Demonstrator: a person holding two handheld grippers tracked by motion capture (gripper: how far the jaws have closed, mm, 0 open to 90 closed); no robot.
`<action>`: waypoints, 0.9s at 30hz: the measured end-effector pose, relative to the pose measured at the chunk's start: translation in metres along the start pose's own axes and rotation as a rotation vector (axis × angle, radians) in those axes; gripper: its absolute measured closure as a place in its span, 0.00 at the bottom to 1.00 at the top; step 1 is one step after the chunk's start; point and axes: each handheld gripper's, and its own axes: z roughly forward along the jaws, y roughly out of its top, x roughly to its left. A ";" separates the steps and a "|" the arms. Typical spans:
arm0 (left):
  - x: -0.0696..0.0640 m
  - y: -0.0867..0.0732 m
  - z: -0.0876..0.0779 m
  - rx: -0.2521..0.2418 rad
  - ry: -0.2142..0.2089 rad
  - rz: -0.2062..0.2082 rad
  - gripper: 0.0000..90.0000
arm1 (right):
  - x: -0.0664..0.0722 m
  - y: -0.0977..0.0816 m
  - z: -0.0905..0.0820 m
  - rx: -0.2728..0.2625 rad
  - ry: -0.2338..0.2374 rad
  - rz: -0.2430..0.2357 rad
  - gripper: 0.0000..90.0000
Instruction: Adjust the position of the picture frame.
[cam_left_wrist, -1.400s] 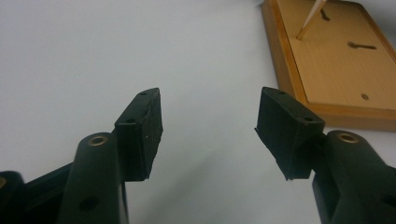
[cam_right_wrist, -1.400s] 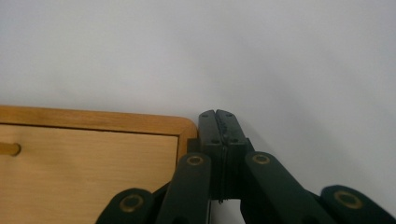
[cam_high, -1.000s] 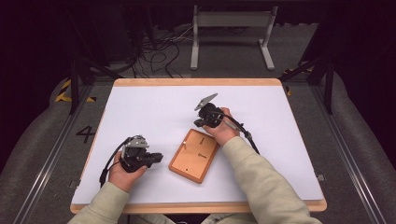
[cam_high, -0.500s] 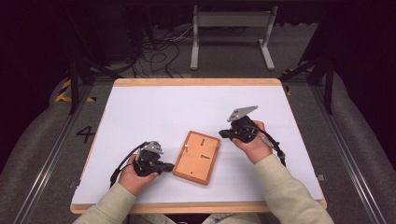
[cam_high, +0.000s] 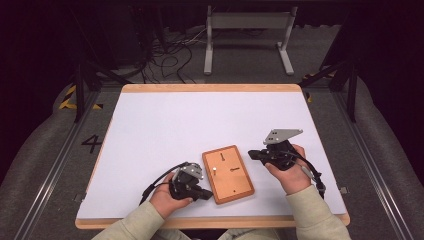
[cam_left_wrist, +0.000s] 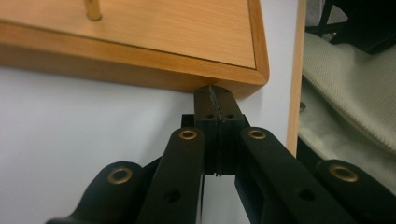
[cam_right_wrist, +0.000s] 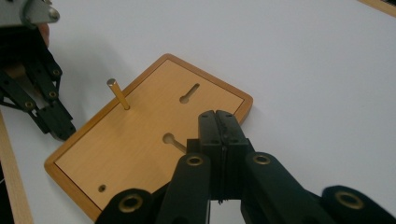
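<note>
A flat wooden board (cam_high: 231, 181) lies near the table's front edge, with a short brass peg (cam_right_wrist: 118, 95) standing on it, two keyhole slots (cam_right_wrist: 188, 93) and a small hole. My left gripper (cam_high: 208, 194) lies low at the board's near-left edge. In the left gripper view its jaws (cam_left_wrist: 215, 92) are shut and the tips touch the board's side (cam_left_wrist: 116, 70) by a corner. My right gripper (cam_high: 251, 154) is at the board's right edge. Its shut jaws (cam_right_wrist: 219, 115) hover over the board (cam_right_wrist: 140, 144) beside a slot and hold nothing.
The white table top (cam_high: 170, 130) has a wooden rim (cam_high: 210, 88). A metal stand (cam_high: 247, 22) and loose cables (cam_high: 170, 55) are on the floor beyond it. A pale sleeve (cam_left_wrist: 355, 93) is close to the front edge.
The right gripper has swung from beyond the board's far end to its right side. The left gripper has slid right up to the board. The board has turned and shifted slightly right.
</note>
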 end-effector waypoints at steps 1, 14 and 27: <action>-0.001 0.003 0.003 0.001 -0.001 0.002 1.00 | 0.000 -0.001 -0.002 -0.001 0.001 0.003 1.00; 0.005 0.003 -0.016 -0.047 0.067 0.008 0.97 | 0.029 -0.010 0.015 0.075 0.105 -0.005 1.00; 0.034 -0.011 -0.061 -0.198 0.248 -0.112 0.89 | 0.080 -0.001 0.043 0.159 0.233 -0.081 1.00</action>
